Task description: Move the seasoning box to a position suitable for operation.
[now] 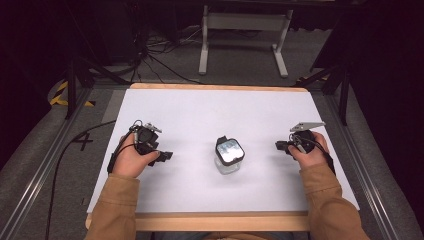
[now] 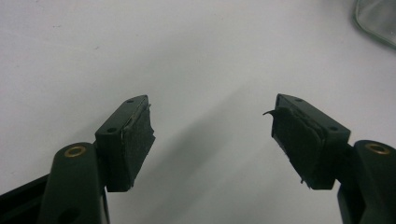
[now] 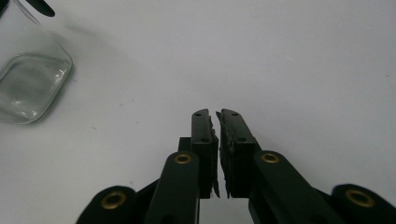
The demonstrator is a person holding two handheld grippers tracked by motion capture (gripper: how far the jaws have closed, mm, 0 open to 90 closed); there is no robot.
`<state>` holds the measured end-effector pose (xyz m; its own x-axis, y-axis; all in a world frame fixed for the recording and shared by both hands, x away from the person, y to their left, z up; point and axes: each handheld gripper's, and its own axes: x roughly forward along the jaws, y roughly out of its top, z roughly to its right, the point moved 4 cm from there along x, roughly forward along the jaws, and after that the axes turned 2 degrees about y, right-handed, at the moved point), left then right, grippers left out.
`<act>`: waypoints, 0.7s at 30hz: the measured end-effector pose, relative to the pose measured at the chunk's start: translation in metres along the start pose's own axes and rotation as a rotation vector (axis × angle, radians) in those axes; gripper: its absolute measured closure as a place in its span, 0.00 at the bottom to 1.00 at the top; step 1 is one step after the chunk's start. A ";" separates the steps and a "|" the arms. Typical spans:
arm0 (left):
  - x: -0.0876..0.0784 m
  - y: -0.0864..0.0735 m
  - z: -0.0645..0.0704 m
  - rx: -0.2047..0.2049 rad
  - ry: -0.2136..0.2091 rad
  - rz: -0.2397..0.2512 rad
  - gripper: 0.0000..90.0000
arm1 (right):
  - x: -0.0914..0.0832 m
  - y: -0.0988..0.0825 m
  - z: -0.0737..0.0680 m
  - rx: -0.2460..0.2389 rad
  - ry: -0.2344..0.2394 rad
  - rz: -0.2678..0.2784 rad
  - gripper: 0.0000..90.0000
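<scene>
White sheet (image 1: 190, 115) covers your table, wood showing at its near and far edges, dark floor with cables beyond.

Your jar (image 1: 229, 156) stands upright at the middle of the sheet, a squarish clear glass one with a dark-rimmed lid on top; what is in it you cannot tell from above. In the right gripper view its glass base (image 3: 32, 86) sits at the upper left, and it looks clear through. In the left gripper view only a corner of it (image 2: 377, 18) shows at the top right.

Your left gripper (image 1: 166, 155) rests on the sheet left of the jar, well apart from it, its jaws spread wide with bare sheet between them (image 2: 212, 126). Your right gripper (image 1: 279, 145) lies right of the jar, also apart from it, its jaws brought together with only a sliver between the pads and nothing held (image 3: 218, 140).

Nothing lies between either gripper and the jar. Bare sheet runs from the jar to the far edge and to both sides. A white stand (image 1: 244, 30) is on the floor past the far edge.
</scene>
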<state>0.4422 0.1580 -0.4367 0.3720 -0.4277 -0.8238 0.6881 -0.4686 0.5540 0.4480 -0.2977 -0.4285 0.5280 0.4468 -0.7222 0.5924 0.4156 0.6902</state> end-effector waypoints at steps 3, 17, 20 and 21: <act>-0.001 -0.001 0.001 -0.002 -0.003 -0.001 0.33 | -0.001 0.002 -0.004 -0.009 0.010 0.011 0.96; -0.005 0.002 0.003 0.010 -0.005 0.019 0.32 | 0.001 0.014 -0.025 -0.069 0.118 0.060 0.99; -0.005 0.002 0.004 0.016 -0.010 0.017 0.32 | 0.001 0.017 -0.033 -0.090 0.145 0.068 0.99; -0.005 0.002 0.005 0.021 -0.009 0.017 0.32 | 0.002 0.018 -0.035 -0.094 0.154 0.073 0.99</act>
<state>0.4391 0.1554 -0.4309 0.3776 -0.4429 -0.8131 0.6684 -0.4774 0.5704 0.4385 -0.2615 -0.4155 0.4639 0.5911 -0.6598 0.4926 0.4469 0.7467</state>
